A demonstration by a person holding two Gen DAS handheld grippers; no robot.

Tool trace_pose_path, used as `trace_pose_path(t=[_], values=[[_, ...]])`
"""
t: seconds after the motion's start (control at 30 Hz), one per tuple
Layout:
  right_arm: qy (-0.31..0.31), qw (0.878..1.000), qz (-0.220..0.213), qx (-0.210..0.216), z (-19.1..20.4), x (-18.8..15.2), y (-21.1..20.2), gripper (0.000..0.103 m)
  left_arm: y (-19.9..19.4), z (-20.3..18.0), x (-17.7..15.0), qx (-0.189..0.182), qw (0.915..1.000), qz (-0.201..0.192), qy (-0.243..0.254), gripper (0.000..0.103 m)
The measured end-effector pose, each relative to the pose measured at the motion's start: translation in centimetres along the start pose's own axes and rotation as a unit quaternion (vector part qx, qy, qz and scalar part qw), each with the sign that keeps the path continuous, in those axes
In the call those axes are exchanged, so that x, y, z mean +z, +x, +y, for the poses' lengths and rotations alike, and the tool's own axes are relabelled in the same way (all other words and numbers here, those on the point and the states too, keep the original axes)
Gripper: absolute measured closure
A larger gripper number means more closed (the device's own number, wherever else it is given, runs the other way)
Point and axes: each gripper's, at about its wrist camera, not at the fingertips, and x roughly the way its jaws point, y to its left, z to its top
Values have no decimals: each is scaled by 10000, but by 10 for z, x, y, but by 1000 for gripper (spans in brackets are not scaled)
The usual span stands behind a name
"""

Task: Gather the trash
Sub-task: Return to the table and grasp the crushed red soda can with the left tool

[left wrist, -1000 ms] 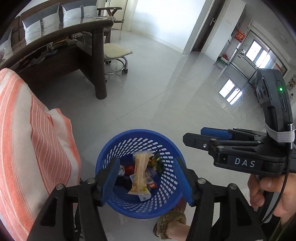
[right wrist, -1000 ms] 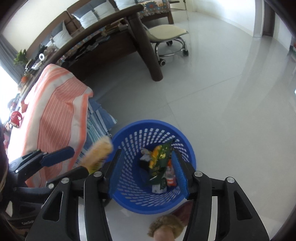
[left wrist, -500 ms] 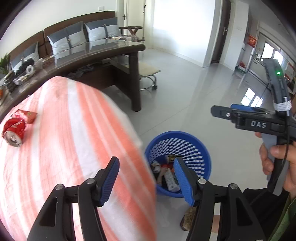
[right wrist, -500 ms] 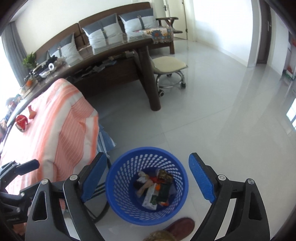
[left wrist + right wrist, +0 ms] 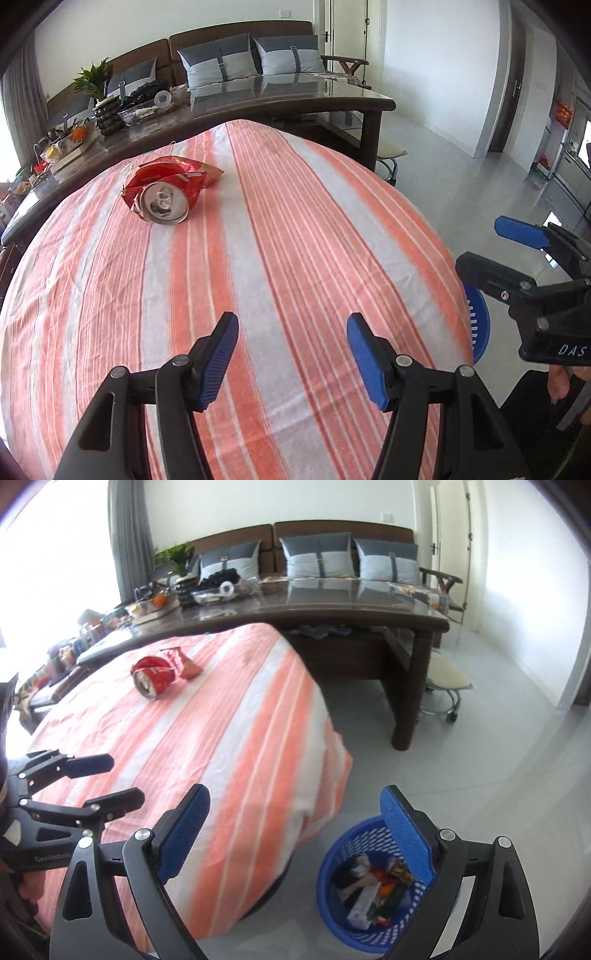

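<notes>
Both claws gape empty: the left gripper (image 5: 291, 347) hovers over the striped cloth (image 5: 295, 258), the right gripper (image 5: 295, 834) beside it, above the blue basket (image 5: 332, 871). Well ahead and left lie a crushed red can (image 5: 162, 201) touching a red wrapper (image 5: 184, 170). The can looks light, thin and slippery; pinch across its flattened body.

Striped cloth (image 5: 288, 258): broad bare stretch ahead of the left gripper (image 5: 291, 350), open-jawed, nothing between the pads.
Far left of cloth: crushed can (image 5: 162, 205) lying on its side, red wrapper (image 5: 184, 171) touching it behind; sole obstacles on top.
Right flank: right gripper (image 5: 295, 830), jaws wide, off the cloth edge above bare floor (image 5: 480, 757).
Below right gripper: blue basket (image 5: 332, 867), mouth open upward, littered inside, just beside the hanging cloth.
Beyond cloth: dark desk (image 5: 351, 613) closing off the far edge; stool (image 5: 445, 679) beside its leg.
</notes>
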Motion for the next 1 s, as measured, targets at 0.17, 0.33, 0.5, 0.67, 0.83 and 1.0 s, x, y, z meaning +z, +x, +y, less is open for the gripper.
trace_pose_path(t=[0.17, 0.33, 0.5, 0.67, 0.83, 1.0], values=[[-361, 9991, 167, 138, 41, -4, 18, 9, 3, 37, -10, 113, 9997, 96, -191, 41], [-880, 9953, 319, 253, 75, -7, 36, 9, 9, 78, -18, 216, 9989, 255, -325, 41], [-1187, 9910, 425, 440, 97, -10, 45, 9, 15, 114, -17, 65, 9989, 220, -420, 33], [-1417, 9870, 515, 562, 115, -15, 49, 9, 30, 129, 0, -80, 9998, 161, 55, 20], [-1423, 9864, 577, 593, 127, -15, 56, 7, 56, 149, 22, -423, 9984, 227, 289, 0], [-1482, 9837, 751, 682, 146, -13, 63, 5, 65, 152, 42, -362, 9957, 125, 849, 0]])
